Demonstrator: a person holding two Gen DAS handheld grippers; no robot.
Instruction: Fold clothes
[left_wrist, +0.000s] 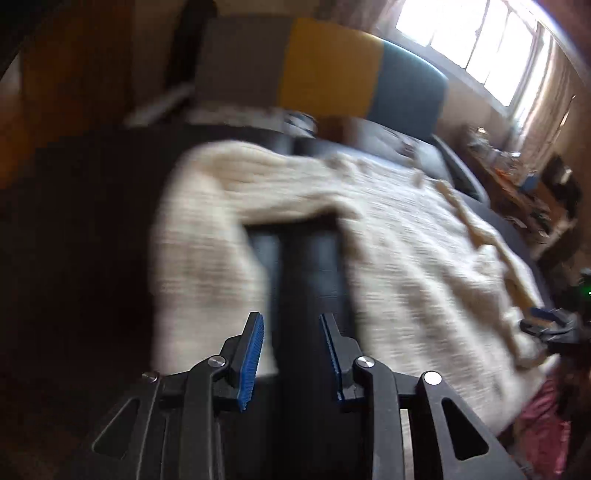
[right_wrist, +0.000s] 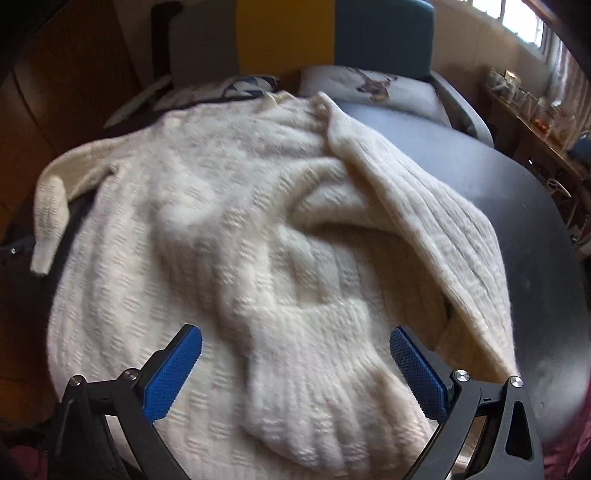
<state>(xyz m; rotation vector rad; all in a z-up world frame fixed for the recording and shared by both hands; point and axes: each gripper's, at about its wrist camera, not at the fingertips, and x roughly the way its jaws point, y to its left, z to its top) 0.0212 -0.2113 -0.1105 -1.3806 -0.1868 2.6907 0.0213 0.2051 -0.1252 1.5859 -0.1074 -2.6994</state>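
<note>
A cream knitted sweater (right_wrist: 207, 206) lies spread on a dark bed cover (right_wrist: 517, 206). Its right sleeve (right_wrist: 303, 369) is folded across the body, cuff towards me; the right side panel (right_wrist: 436, 229) is flipped over. Its left sleeve (right_wrist: 50, 218) hangs off the left edge. My right gripper (right_wrist: 295, 354) is wide open above the folded cuff, holding nothing. In the blurred left wrist view my left gripper (left_wrist: 291, 332) is open and empty, just short of the gap between the left sleeve (left_wrist: 207, 266) and the sweater body (left_wrist: 424, 266). The right gripper (left_wrist: 550, 325) shows at the far right.
A headboard in grey, yellow (left_wrist: 332, 62) and teal stands behind the bed. A deer-print pillow (right_wrist: 376, 86) lies at the head. A cluttered shelf (right_wrist: 535, 114) runs under the window on the right. Pink cloth (left_wrist: 543, 424) lies at the lower right.
</note>
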